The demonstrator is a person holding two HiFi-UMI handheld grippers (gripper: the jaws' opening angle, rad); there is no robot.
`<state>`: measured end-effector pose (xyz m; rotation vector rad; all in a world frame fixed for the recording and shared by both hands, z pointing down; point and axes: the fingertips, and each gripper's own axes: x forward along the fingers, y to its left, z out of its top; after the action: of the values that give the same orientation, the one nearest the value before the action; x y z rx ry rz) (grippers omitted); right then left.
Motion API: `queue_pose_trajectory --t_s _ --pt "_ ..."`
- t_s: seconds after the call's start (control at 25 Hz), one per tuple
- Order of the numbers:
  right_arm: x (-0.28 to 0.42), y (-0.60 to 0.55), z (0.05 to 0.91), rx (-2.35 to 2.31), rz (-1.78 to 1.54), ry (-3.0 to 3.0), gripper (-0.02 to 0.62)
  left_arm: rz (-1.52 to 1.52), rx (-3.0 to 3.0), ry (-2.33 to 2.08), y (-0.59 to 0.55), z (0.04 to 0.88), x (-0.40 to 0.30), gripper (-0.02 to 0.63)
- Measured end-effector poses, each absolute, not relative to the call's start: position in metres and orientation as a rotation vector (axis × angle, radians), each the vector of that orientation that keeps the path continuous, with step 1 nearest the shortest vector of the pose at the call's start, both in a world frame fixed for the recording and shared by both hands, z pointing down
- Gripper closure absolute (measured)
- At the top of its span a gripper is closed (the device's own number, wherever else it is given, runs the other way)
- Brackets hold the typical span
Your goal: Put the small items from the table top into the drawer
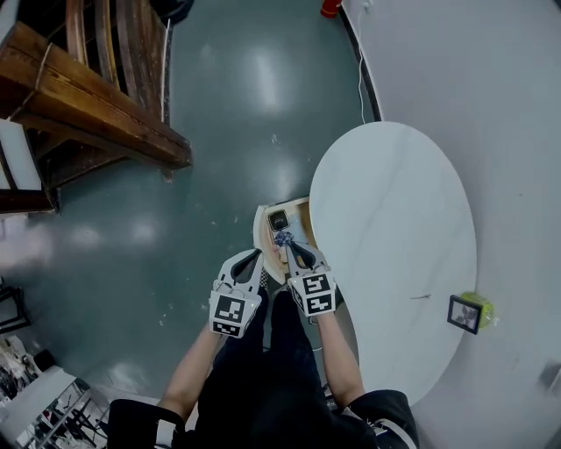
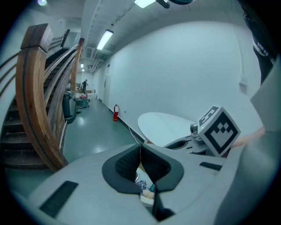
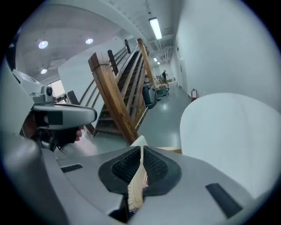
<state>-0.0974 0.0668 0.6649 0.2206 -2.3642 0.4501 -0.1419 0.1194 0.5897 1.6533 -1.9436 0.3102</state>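
Note:
The open drawer juts from the left side of the white oval table. Inside lie a small black square item and a bluish item. My left gripper and right gripper hover side by side above the drawer's near end. In each gripper's own view the pads of the left gripper and of the right gripper meet, with nothing held. The cream drawer front shows past the right one's jaws. A small green item with a black square face sits on the table's right edge.
A wooden staircase stands at the far left on the green floor. A white cable runs along the wall base toward a red fire extinguisher. The person's legs are just below the drawer.

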Motion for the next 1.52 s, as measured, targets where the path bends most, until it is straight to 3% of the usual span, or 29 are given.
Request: queue_pose_trajectory --t_s 0.76,1.52 --pt "-0.005 0.064 0.416 0.509 0.276 -2.772 0.555 0.293 1.932 -2.109 0.117 0.409 -0.074 0.586" --pt "0.04 0.062 0.383 0.595 0.244 -2.845 0.555 0.263 2.015 -2.105 0.107 0.383 -0.042 0.586"
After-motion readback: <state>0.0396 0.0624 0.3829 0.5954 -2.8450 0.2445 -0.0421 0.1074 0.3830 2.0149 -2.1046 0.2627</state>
